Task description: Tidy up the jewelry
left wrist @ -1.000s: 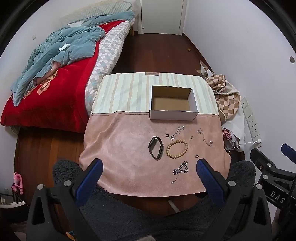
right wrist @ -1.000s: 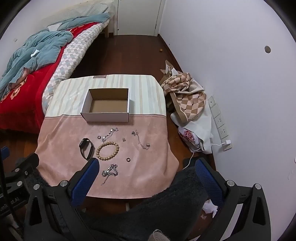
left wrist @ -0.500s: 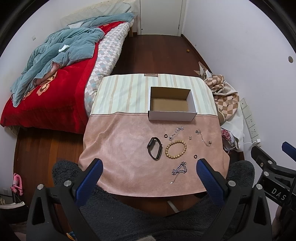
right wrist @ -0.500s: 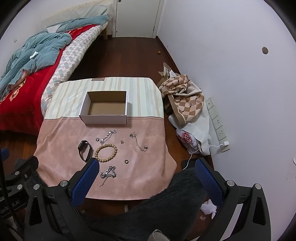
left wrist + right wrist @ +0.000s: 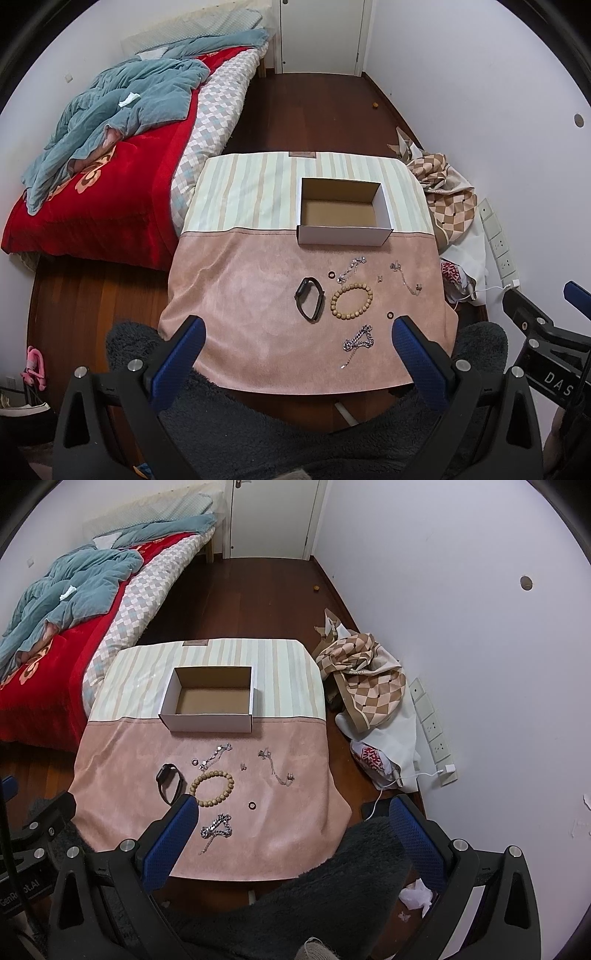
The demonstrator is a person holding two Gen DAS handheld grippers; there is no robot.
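In the left wrist view, a bed point(image 5: 110, 173) with a red blanket and a rumpled blue quilt fills the upper left of the frame. At the bottom, the left gripper point(image 5: 295, 339) has its blue fingers point(image 5: 177, 360) spread wide, released and grasping nothing, above the near edge of the cloth-covered counter point(image 5: 240, 295). At mid-frame an open white box point(image 5: 343, 234) stands where the striped cloth meets the pink.

Below the box the jewelry lies loose on the pink cloth: a black band point(image 5: 310, 299), just right of it a wooden bead bracelet point(image 5: 351, 301), a silver chain bracelet point(image 5: 357, 341) lower down, a small dark ring point(image 5: 389, 315), and a thin chain point(image 5: 406, 281) nearer the right edge.

In the right wrist view, the right gripper point(image 5: 293, 816) is likewise released, fingers point(image 5: 415, 838) wide apart. A checkered cloth point(image 5: 365, 679) is heaped against the wall at right.
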